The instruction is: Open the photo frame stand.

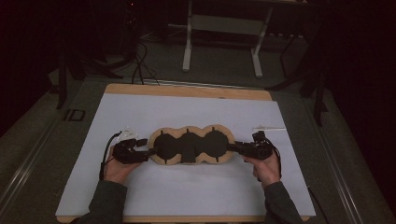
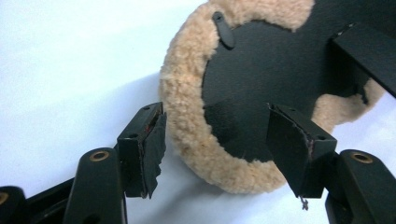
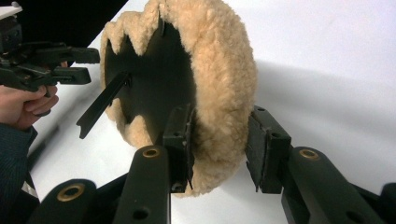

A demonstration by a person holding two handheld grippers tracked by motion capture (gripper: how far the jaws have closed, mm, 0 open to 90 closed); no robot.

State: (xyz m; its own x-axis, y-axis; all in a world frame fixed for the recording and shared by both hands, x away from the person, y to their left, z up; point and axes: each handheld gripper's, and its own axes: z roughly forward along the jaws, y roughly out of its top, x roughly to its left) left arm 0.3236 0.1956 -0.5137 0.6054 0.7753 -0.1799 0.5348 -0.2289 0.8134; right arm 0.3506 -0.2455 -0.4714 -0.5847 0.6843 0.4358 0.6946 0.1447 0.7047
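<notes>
Two grippers meet one fleece pad point(image 1: 192, 145) lying mid-sheet on the white cover point(image 1: 140, 112) of the table point(image 1: 187, 90). It is three joined tan lobes with dark round centres and a black strap point(image 3: 100, 105) across the middle one. Right gripper point(image 3: 219, 137) sits at the pad's right end, jaws part open around the fleecy rim, one inside against the dark face, one outside; firm squeeze cannot be told. Left gripper point(image 2: 212, 140) is at the left end, jaws spread wide, the rim between them, neither pressing on it.
</notes>
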